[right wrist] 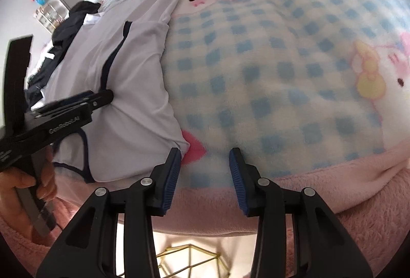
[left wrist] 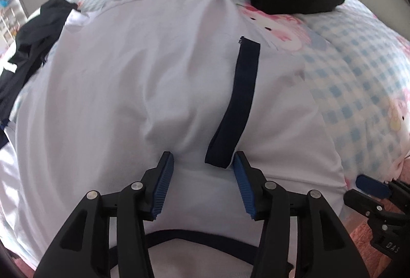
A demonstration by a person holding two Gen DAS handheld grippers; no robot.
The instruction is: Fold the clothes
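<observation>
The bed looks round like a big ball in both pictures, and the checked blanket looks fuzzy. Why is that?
In both wrist views the fisheye lens bends everything, so the flat bed bulges and dark corners frame the picture. In the right wrist view the checked blanket looks soft and blurred, while the right gripper is crisp. In the left wrist view the white shirt is evenly lit, without hard glare.
</observation>
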